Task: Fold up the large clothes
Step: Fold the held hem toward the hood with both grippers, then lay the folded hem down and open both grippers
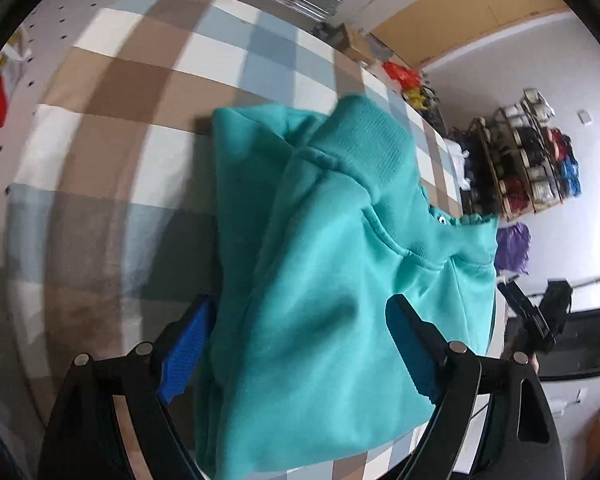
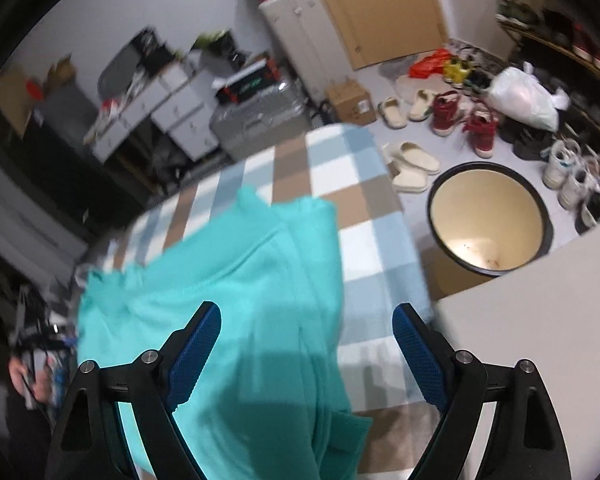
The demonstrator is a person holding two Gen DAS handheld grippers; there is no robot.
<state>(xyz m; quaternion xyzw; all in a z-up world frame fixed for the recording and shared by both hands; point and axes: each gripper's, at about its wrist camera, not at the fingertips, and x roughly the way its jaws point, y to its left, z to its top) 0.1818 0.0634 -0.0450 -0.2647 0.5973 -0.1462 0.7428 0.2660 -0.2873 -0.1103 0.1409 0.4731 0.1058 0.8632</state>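
Teal hoodie (image 1: 320,280) on checked cloth (image 1: 140,120); shoes (image 2: 480,128) on floor.

Left gripper (image 1: 300,340) angled downward, jaws spread wide, pads gripping nothing. Right gripper (image 2: 306,344) likewise: tilted down, jaws apart.

A folded teal sweatshirt (image 1: 320,280) lies on the checked cloth of the table (image 1: 140,128), its ribbed hem (image 1: 364,140) on the far side. The left hand-held gripper (image 1: 300,344) hangs over the sweatshirt's near part with both blue pads (image 1: 184,356) spread wide, clear of the cloth. A shelf rack (image 1: 528,156) stands beyond the sweatshirt to the right.
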